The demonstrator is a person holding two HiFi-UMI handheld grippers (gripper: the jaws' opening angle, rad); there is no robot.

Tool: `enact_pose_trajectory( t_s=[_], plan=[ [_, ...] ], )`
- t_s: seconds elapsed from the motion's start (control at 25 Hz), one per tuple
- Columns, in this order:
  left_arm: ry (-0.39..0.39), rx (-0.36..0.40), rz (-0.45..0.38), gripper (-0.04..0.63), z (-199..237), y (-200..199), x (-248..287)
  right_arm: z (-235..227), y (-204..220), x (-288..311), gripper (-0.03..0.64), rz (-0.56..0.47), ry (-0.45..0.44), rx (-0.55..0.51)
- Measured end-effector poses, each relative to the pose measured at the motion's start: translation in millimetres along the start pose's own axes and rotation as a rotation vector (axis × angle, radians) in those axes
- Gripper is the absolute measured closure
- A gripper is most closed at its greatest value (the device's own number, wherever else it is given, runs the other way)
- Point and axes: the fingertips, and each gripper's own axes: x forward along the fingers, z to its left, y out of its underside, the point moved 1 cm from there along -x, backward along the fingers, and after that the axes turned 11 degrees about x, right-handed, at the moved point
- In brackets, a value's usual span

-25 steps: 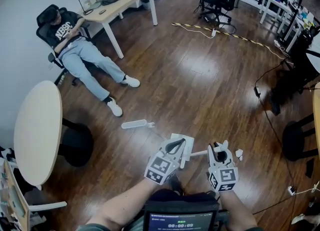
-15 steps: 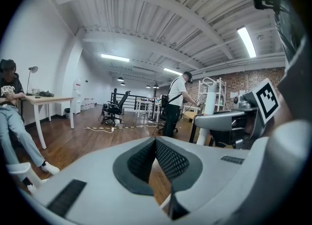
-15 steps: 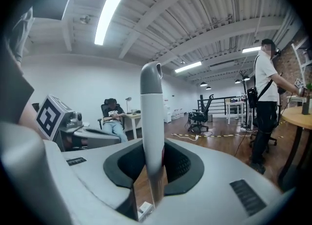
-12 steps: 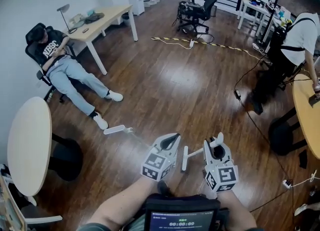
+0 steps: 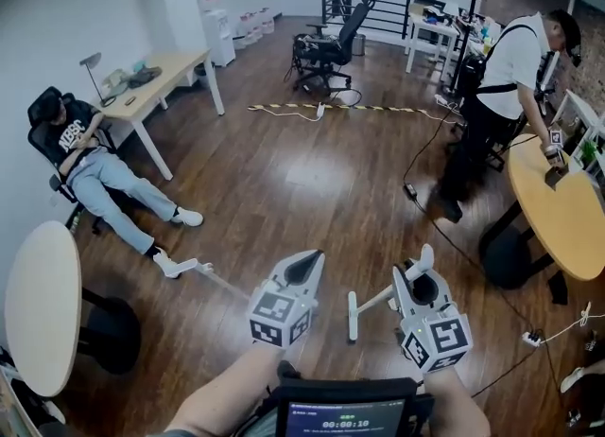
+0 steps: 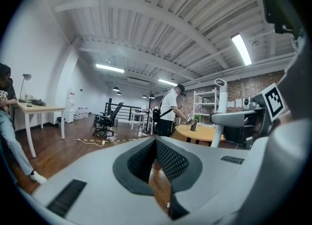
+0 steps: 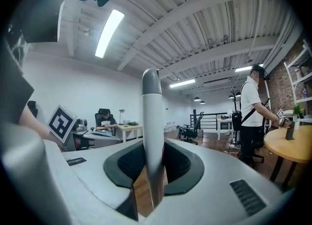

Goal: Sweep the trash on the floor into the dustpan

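Note:
In the head view my right gripper (image 5: 420, 272) is shut on the white handle (image 5: 389, 297) of the dustpan (image 5: 352, 318), which hangs edge-on above the wooden floor. The same handle (image 7: 151, 112) stands upright between the jaws of the right gripper (image 7: 152, 157) in the right gripper view. My left gripper (image 5: 302, 263) is shut; a thin rod runs from under it out to the white broom head (image 5: 185, 265) at the left. In the left gripper view its jaws (image 6: 156, 143) meet with no rod showing. No trash is in view.
A seated person (image 5: 90, 166) stretches their legs towards the broom head. Another person (image 5: 499, 85) stands by a round table (image 5: 567, 222) at the right. A second round table (image 5: 38, 307) is at the left. Cables (image 5: 454, 248) cross the floor. A desk (image 5: 156, 85) and an office chair (image 5: 331, 43) stand beyond.
The view has tipped up and both grippers have risen. The dustpan left the floor and turned edge-on. The broom head slid left. The white scraps by the right gripper dropped out of view.

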Motion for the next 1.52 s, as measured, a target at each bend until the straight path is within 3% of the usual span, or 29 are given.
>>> enact_pose_trajectory(
  t_s=[0.24, 0.56, 0.96, 1.52],
  plan=[
    [0.052, -0.029, -0.036, 0.580, -56.3, -55.1, 2.4, -46.2, -51.6, -66.3, 0.517, -0.036, 0.069, 0.018],
    [0.069, 0.023, -0.086, 0.580, -96.2, -106.9, -2.5, -71.2, -83.7, -121.8, 0.517, -0.041, 0.099, 0.020],
    [0.087, 0.047, -0.105, 0.580, -120.1, -119.8, -3.4, -84.3, -97.5, -147.5, 0.517, -0.068, 0.125, 0.012],
    [0.083, 0.026, -0.120, 0.580, -112.9, -125.6, -19.6, -71.4, -112.4, -140.8, 0.518, -0.099, 0.090, 0.000]
  ],
)
